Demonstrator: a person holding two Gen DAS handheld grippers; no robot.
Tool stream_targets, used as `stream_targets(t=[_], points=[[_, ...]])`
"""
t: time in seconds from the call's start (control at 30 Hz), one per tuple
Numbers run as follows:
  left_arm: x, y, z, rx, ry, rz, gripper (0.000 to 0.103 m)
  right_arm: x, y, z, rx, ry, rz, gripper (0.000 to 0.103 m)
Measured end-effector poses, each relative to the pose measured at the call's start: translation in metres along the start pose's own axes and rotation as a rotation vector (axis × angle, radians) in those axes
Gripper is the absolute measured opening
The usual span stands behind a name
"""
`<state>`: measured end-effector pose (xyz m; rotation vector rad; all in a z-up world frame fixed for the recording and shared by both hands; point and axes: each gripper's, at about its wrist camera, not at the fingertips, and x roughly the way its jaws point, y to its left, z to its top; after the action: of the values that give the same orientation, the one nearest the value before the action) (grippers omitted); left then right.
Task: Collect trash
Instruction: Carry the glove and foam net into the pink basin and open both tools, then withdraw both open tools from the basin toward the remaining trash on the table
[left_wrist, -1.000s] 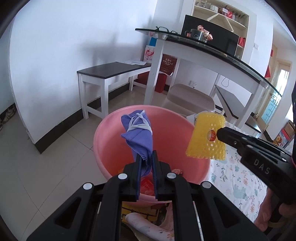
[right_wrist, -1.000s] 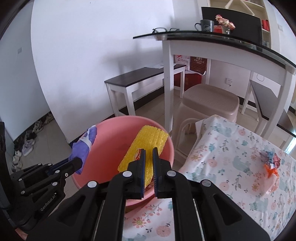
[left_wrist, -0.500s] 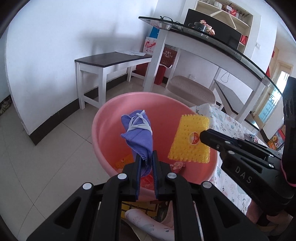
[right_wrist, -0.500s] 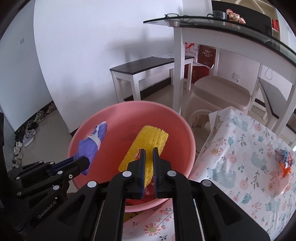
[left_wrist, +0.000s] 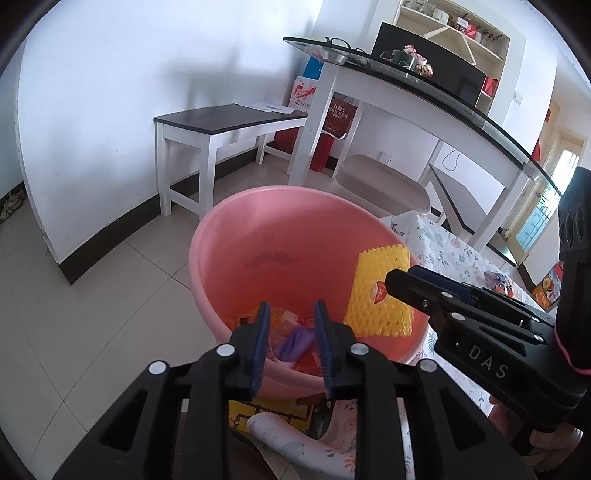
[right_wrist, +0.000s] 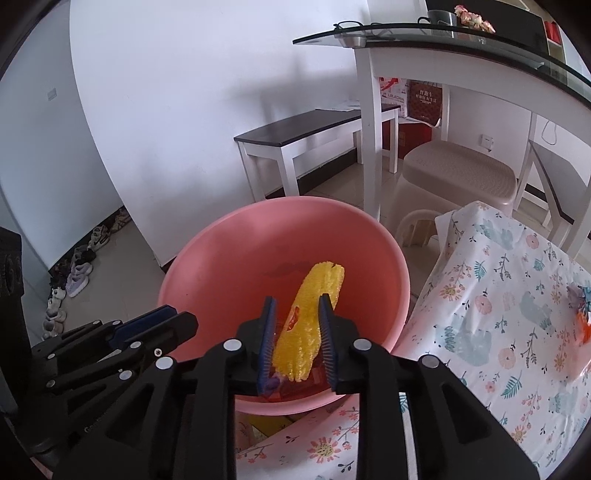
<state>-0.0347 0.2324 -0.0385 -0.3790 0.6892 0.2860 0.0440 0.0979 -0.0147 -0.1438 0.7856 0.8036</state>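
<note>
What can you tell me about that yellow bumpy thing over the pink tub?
The yellow foam net is a flat, roughly rectangular sleeve of soft-looking bumpy mesh with a small red and white sticker on its face. It hangs steeply tilted inside the pink tub, above wrappers lying at the bottom. The right gripper has its jaws spread on either side of it; whether the pads touch it cannot be told.

A bench (right_wrist: 517, 317) covered in a white floral cloth carried a small crumpled wrapper of orange and purple (right_wrist: 581, 314) near its far right edge. Just beside the bench's left end, a pink plastic basin (right_wrist: 258, 229) stood above the tiled floor (left_wrist: 92, 302); what held it up was hidden. Farther back on the floor stood a beige plastic stool (right_wrist: 458, 177) and a row of shoes (right_wrist: 74, 273) along the wall.
</note>
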Motion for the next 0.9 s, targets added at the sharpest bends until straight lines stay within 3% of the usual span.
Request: stream_targets(t=[0.1, 0.37, 0.63, 0.9], points=[[-0.004, -0.001, 0.0, 0.005, -0.008, 0.003, 0.029, -0.001, 0.001, -0.001, -0.005, -0.001, 0.017, 0.032], [-0.015, -0.004, 0.0, 0.009, -0.026, 0.014, 0.031, -0.003, -0.001, -0.007, 0.011, 0.05, 0.099, 0.033], [-0.023, -0.006, 0.001, 0.013, -0.036, 0.022, 0.031, -0.01, -0.004, -0.025, 0.016, 0.106, 0.107, 0.033], [-0.033, -0.011, 0.0, 0.028, -0.048, 0.025, 0.031, -0.025, -0.008, -0.034, 0.023, 0.1, 0.111, 0.033]])
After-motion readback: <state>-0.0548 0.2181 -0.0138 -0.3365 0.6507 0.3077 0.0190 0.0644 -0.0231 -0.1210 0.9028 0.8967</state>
